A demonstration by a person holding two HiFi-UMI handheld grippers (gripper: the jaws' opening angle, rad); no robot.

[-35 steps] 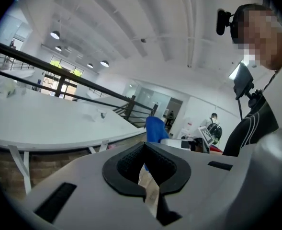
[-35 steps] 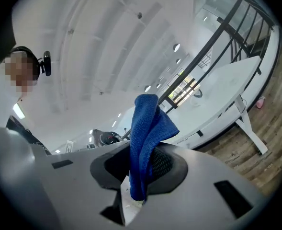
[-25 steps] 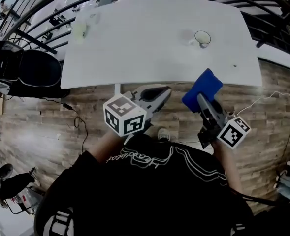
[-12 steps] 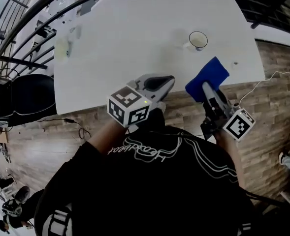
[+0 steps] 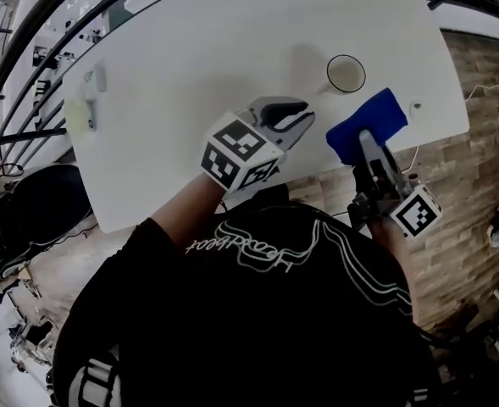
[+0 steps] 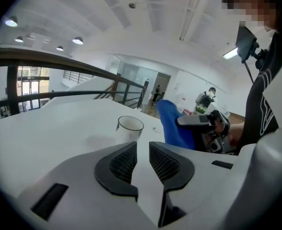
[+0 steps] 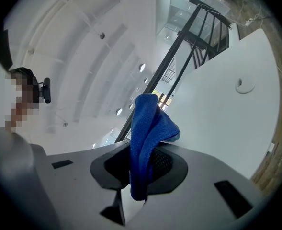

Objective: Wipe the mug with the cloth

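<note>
A clear glass mug (image 5: 346, 74) stands on the white table (image 5: 232, 49) near its right end; it also shows in the left gripper view, the mug (image 6: 129, 128) a little ahead of the jaws. My left gripper (image 5: 302, 117) hovers over the table's near edge, left of the mug; its jaws are opening with a narrow gap and nothing between them (image 6: 141, 162). My right gripper (image 5: 363, 142) is shut on a blue cloth (image 5: 368, 124), which sticks up from the jaws (image 7: 148, 133) just below the mug.
A pale yellowish object (image 5: 80, 113) and a small clear item (image 5: 95, 78) lie at the table's far left. A small round disc (image 5: 415, 105) sits near the right edge. Black railing (image 5: 54, 49) curves behind the table; wood floor (image 5: 486, 168) lies to the right.
Both grippers have moved forward from over the floor to the table's near edge, closer to the mug. The left jaws, shut before, now show a narrow gap.
</note>
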